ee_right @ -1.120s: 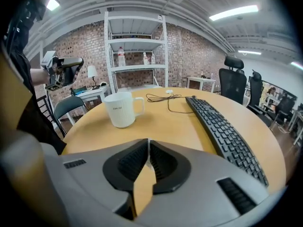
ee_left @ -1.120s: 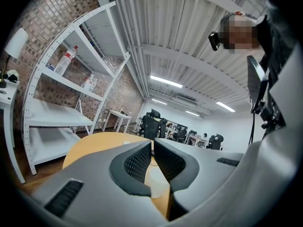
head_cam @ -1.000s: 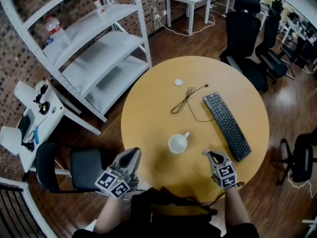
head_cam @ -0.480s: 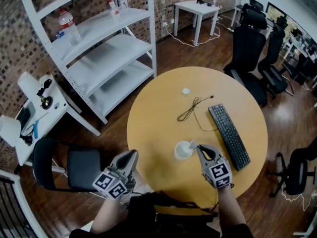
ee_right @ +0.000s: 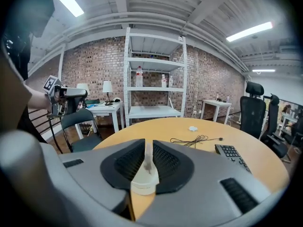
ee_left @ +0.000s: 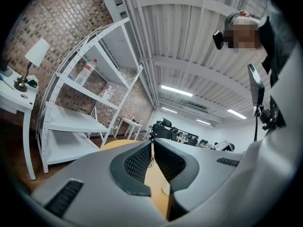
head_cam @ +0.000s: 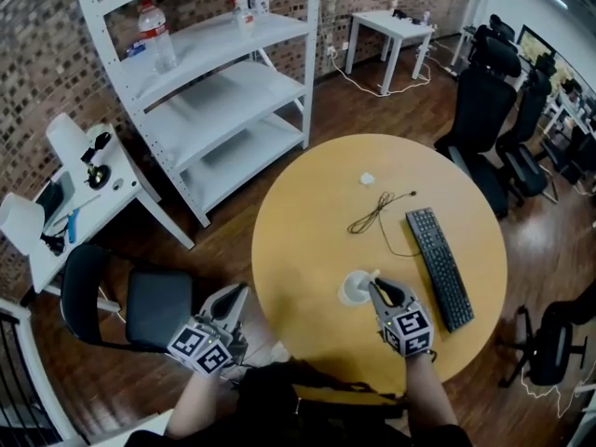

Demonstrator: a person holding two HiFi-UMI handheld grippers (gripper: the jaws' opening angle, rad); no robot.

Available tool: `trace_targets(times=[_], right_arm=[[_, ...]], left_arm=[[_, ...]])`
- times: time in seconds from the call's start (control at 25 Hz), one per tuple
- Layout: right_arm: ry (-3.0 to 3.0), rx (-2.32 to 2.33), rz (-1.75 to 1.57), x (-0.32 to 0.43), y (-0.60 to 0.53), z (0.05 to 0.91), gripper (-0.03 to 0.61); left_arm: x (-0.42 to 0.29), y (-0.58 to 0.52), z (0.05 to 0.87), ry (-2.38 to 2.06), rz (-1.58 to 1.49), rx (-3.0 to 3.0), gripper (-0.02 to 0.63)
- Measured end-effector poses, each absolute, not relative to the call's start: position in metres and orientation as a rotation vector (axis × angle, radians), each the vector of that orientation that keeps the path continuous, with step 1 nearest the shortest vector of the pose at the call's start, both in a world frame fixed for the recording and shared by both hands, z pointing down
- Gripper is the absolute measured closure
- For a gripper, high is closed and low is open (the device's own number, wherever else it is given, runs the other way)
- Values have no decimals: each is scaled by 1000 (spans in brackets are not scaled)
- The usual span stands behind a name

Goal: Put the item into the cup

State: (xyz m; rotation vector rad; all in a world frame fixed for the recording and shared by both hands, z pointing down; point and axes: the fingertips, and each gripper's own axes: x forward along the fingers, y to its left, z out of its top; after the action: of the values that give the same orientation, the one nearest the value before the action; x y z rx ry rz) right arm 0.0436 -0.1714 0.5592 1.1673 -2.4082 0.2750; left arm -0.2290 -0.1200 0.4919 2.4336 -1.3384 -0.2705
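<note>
A white cup (head_cam: 355,288) stands on the round wooden table (head_cam: 307,231), towards its near edge. My right gripper (head_cam: 376,284) is just right of the cup, its tips at the rim, shut on a thin white spoon-like item (ee_right: 147,167). In the right gripper view the item stands upright between the black pads (ee_right: 165,162). Whether it reaches inside the cup is hidden. My left gripper (head_cam: 232,299) hangs off the table's left edge, above the floor, shut with nothing in it (ee_left: 152,148).
A black keyboard (head_cam: 440,266) lies right of the cup, with a black cable (head_cam: 374,213) and a small white object (head_cam: 367,179) farther back. A black chair (head_cam: 140,307) is near my left gripper. White shelving (head_cam: 214,91) and a side table (head_cam: 65,203) stand at left.
My right gripper has moved left and forward with the item, from the table's near right to the cup's rim. The left gripper has stayed off the table's edge.
</note>
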Motion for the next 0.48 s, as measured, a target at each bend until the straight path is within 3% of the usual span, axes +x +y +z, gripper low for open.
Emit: trace_targets(times=[0.08,0.48], right_arm=[[-2421,1176,296,44,-173,557,503],[-2524,1287,288,62,-174,537,503]], left_arm=[[-227,-120,494,-1323,-274,2434,601],[-211,-131,495,-1247,-265,2490,601]])
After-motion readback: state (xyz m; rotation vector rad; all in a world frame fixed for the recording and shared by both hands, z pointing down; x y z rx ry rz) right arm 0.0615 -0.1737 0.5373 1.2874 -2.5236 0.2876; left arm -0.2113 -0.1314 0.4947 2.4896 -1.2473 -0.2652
